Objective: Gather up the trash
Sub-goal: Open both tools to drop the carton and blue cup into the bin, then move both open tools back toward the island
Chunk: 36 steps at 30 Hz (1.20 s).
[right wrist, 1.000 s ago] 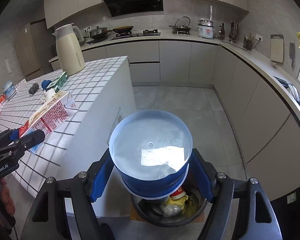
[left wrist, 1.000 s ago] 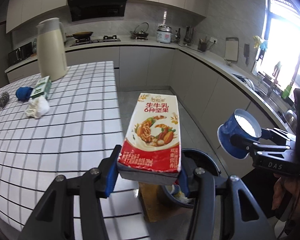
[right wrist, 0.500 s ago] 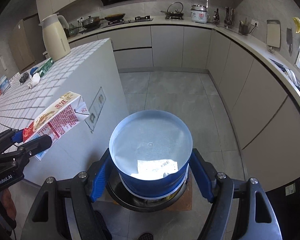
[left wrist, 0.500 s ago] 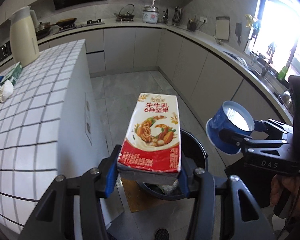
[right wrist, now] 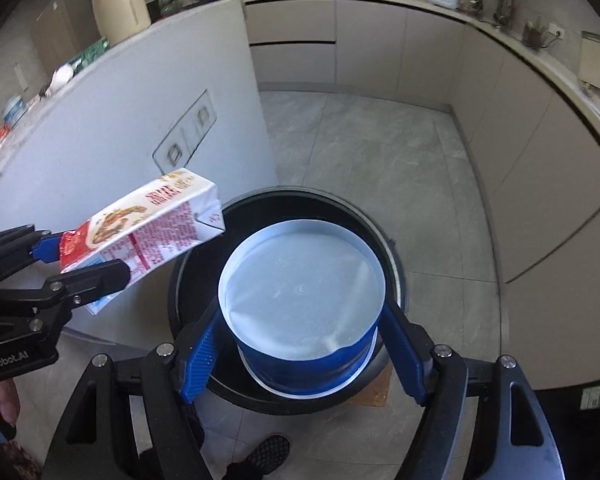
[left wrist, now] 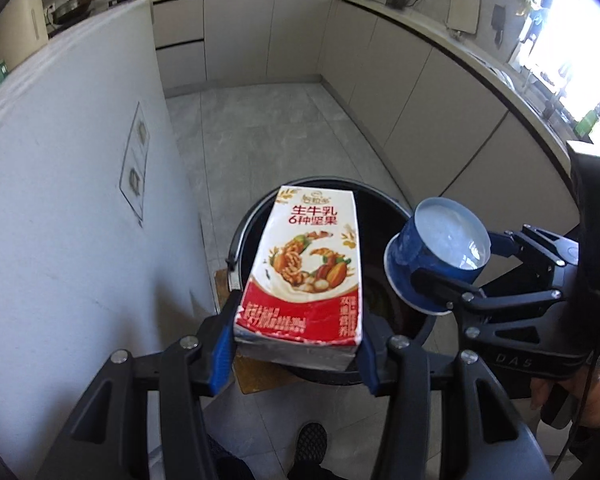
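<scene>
Each black tool point(left wrist: 298, 344) has 2 blue-padded fingers point(left wrist: 222, 346), silver screws and white lettering.

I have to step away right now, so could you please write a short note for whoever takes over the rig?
Left tongs: shut on the milk carton, held over the black trash bin.
Right tongs: shut on the blue cup, also above the bin's mouth.
Done: both pieces are at the bin.
Left: release both into it. More items, too blurred to name, lie on the white counter; check them for trash.
</scene>
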Each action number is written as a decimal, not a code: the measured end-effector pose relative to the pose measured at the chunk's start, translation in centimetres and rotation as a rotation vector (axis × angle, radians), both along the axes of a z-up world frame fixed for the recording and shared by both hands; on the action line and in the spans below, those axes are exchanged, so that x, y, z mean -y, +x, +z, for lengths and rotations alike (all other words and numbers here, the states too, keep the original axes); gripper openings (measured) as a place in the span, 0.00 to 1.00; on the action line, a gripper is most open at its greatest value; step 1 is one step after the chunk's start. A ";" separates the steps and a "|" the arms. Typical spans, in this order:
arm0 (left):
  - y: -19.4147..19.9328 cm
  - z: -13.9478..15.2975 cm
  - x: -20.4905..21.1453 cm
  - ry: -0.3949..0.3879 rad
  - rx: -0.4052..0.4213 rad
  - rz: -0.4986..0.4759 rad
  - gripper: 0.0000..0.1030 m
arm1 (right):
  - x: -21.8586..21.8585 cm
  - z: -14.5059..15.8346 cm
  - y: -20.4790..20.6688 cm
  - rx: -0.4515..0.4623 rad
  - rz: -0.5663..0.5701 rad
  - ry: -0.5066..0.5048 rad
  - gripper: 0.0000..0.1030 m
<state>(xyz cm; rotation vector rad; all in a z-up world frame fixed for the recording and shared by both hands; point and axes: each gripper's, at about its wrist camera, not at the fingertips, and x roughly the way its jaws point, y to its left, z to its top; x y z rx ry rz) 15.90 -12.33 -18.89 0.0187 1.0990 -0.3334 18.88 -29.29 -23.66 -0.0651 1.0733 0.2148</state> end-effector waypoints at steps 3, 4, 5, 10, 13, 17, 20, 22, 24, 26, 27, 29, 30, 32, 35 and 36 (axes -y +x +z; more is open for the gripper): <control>0.3 -0.9 0.5 -0.006 -0.025 0.013 0.50 | -0.2 -2.1 0.9 -0.032 0.052 -0.021 0.75; 0.5 -1.2 0.6 -0.018 -0.040 0.017 0.50 | -0.3 -2.8 1.2 -0.039 0.070 -0.027 0.75; 0.7 -1.6 0.8 -0.026 -0.058 0.016 0.51 | -0.3 -3.5 1.4 -0.051 0.086 -0.032 0.75; 0.5 -1.7 0.9 -0.004 -0.058 0.063 0.79 | 0.4 -7.1 1.7 -0.088 0.136 -0.136 0.85; 0.1 -1.9 0.8 0.039 -0.068 0.067 0.81 | 2.1 -6.8 1.5 -0.081 0.097 -0.123 0.91; 0.3 -2.0 1.1 0.090 -0.059 0.078 0.94 | 3.6 -6.2 1.6 -0.077 0.035 -0.114 0.98; 0.2 -1.6 1.5 0.104 -0.038 0.075 0.94 | 4.3 -6.0 2.0 -0.070 -0.011 -0.115 1.00; 0.2 -1.4 1.5 0.111 -0.031 0.073 0.95 | 4.7 -5.6 2.1 -0.067 -0.032 -0.105 1.00; 0.5 -1.3 1.3 0.116 -0.022 0.072 0.96 | 5.1 -5.3 1.9 -0.062 -0.045 -0.107 1.00; 0.6 -1.0 1.2 0.113 -0.015 0.075 0.96 | 5.4 -4.8 1.7 -0.058 -0.055 -0.099 1.00; 0.6 -0.8 1.2 0.114 -0.011 0.076 0.96 | 5.5 -4.5 1.6 -0.057 -0.060 -0.098 1.00; 0.9 -0.4 1.1 0.108 0.006 0.076 0.96 | 5.6 -4.0 1.3 -0.053 -0.067 -0.087 1.00; 0.8 -0.1 1.0 0.108 0.018 0.080 0.96 | 5.6 -3.6 1.2 -0.050 -0.072 -0.087 1.00; 0.7 0.6 0.8 0.095 0.032 0.081 0.96 | 5.6 -2.9 1.0 -0.048 -0.080 -0.081 1.00; 0.6 1.7 0.8 0.092 0.053 0.077 0.96 | 5.7 -1.5 0.8 -0.033 -0.101 -0.059 1.00; 0.6 2.0 0.7 0.094 0.055 0.078 0.96 | 5.7 -0.9 0.7 -0.027 -0.110 -0.047 1.00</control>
